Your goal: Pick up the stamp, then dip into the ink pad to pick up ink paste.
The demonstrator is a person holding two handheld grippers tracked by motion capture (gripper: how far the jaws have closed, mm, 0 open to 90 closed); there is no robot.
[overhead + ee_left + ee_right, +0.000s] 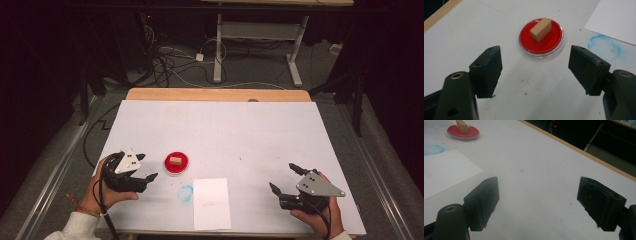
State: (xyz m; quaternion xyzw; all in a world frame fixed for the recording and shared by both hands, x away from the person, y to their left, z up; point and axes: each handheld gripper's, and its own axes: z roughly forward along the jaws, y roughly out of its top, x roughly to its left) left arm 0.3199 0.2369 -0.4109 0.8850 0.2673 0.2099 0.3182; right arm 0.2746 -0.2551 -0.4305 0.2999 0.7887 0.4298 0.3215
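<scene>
A small tan wooden block (pixel 175 160) (pixel 541 29) (pixel 461 125) stands in a round red ink dish (pixel 177 163) (pixel 535 43) (pixel 469 132) on the white table cover. My left gripper (pixel 145 166) (pixel 535 72) is just left of the dish, open, its jaws pointing at the dish and nothing between them. A white paper sheet (pixel 212 202) (pixel 615 18) (pixel 444 172) lies near the front edge, beside a blue ring stain (pixel 185 194) (pixel 604 47) (pixel 432 149). My right gripper (pixel 284 178) (pixel 537 200) is open over bare table at the front right.
The wooden table edge (pixel 217 94) runs along the back, with a desk frame (pixel 260 45) and cables (pixel 170 62) on the floor behind it. Small red ink specks (pixel 526 93) dot the cover in front of the left jaws.
</scene>
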